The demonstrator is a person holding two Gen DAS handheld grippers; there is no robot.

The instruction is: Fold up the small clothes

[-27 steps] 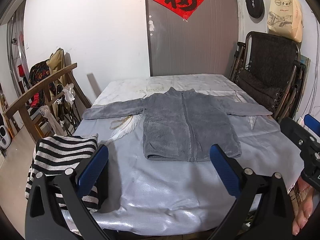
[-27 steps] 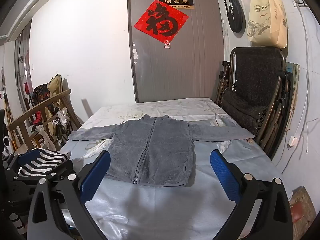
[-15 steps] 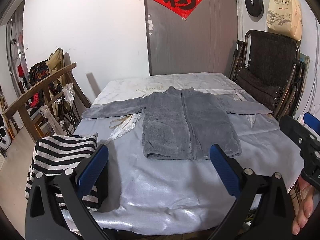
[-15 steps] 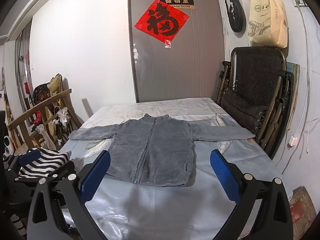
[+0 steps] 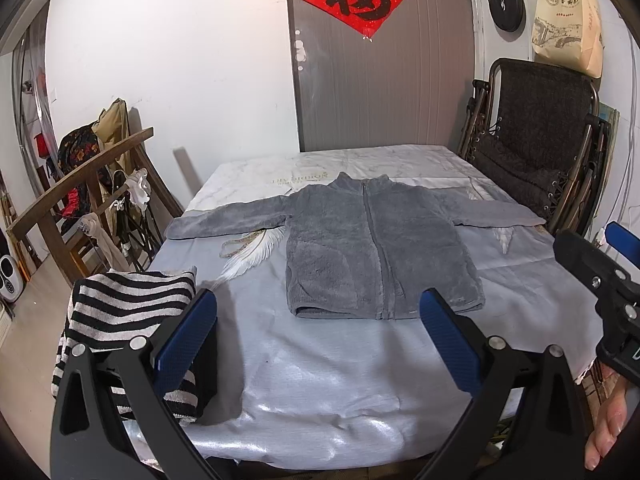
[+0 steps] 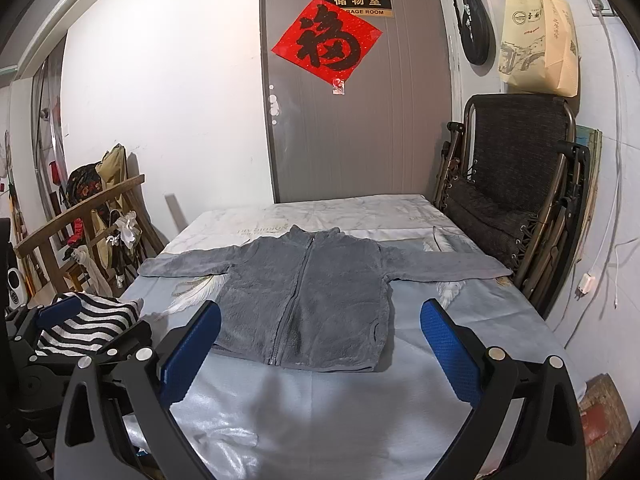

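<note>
A small grey fleece jacket (image 5: pixel 372 240) (image 6: pixel 308 296) lies flat on the table, zipper up, both sleeves spread out to the sides. My left gripper (image 5: pixel 318 344) hovers open over the near table edge, short of the jacket's hem, holding nothing. My right gripper (image 6: pixel 320 348) is also open and empty, just in front of the hem. A folded black-and-white striped garment (image 5: pixel 128 316) (image 6: pixel 88 324) sits at the table's near left corner, beside the left gripper's left finger. The right gripper's body (image 5: pixel 600 276) shows at the right edge of the left wrist view.
A pale blue cloth with feather prints covers the table (image 5: pixel 320 392) (image 6: pixel 320 412). A folded dark recliner chair (image 5: pixel 536 148) (image 6: pixel 516 188) stands against the right side. A wooden rack with clothes and bags (image 5: pixel 92 184) stands on the left. A grey door (image 6: pixel 352 128) is behind.
Both grippers have barely moved; the view shifted slightly, with the jacket a little lower in the left wrist frame. The jacket and striped garment lie as before.
</note>
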